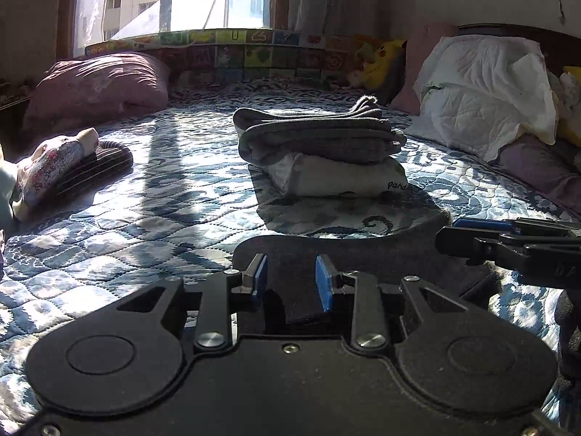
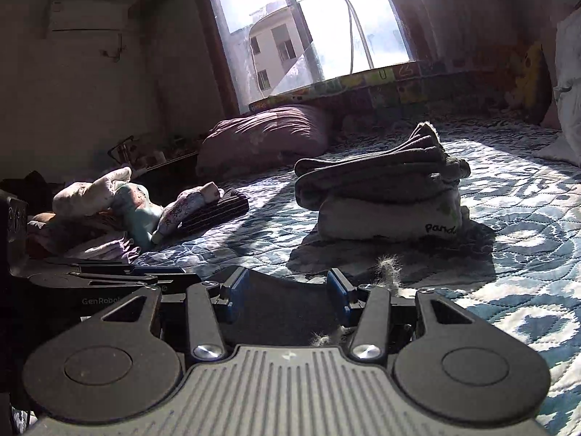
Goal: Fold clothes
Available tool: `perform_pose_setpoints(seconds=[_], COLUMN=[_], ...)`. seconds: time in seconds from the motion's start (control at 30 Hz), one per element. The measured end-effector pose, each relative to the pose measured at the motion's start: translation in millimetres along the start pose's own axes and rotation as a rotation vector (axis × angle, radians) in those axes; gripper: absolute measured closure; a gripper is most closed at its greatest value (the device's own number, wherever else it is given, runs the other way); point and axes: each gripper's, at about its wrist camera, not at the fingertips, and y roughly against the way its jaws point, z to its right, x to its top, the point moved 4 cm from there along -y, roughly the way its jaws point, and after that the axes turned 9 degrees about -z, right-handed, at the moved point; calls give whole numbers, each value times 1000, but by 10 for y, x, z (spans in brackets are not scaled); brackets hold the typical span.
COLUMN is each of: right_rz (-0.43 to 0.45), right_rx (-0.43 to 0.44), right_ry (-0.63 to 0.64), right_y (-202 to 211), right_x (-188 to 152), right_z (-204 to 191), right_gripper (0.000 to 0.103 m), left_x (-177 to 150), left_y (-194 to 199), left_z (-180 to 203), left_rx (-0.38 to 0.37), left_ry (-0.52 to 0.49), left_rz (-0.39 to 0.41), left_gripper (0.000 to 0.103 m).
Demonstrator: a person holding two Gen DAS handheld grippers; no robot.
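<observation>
A dark grey garment (image 1: 345, 250) lies flat on the quilted bed, its near edge under both grippers. My left gripper (image 1: 292, 281) is open, blue pads apart with the dark cloth lying between them. My right gripper (image 2: 288, 290) is open wider, and the same garment (image 2: 283, 305) fills the gap between its fingers. Each gripper shows side-on in the other's view, the right gripper (image 1: 457, 236) to the right and the left gripper (image 2: 174, 276) to the left. Beyond them stands a stack of folded clothes (image 1: 319, 141) (image 2: 381, 178), grey pieces on a white one.
A loose pile of unfolded clothes (image 2: 109, 200) and a striped dark piece (image 1: 98, 167) lie at the left. A pink pillow (image 1: 98, 87) sits by the window, and white bedding (image 1: 486, 91) is heaped at the right. Blue patterned quilt (image 1: 174, 196) lies bare between pile and stack.
</observation>
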Motion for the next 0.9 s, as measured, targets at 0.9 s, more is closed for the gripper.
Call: perform_pose_setpoints(seconds=[0.9], right_rz=[-100], right_rx=[-170], right_ry=[82], right_y=[-228], right_x=[-131], right_z=[105], right_gripper=[61], left_x=[5], left_y=[-417], left_z=[76], left_rx=[88], left_ry=[-126], left_rz=[-56], left_gripper=[73])
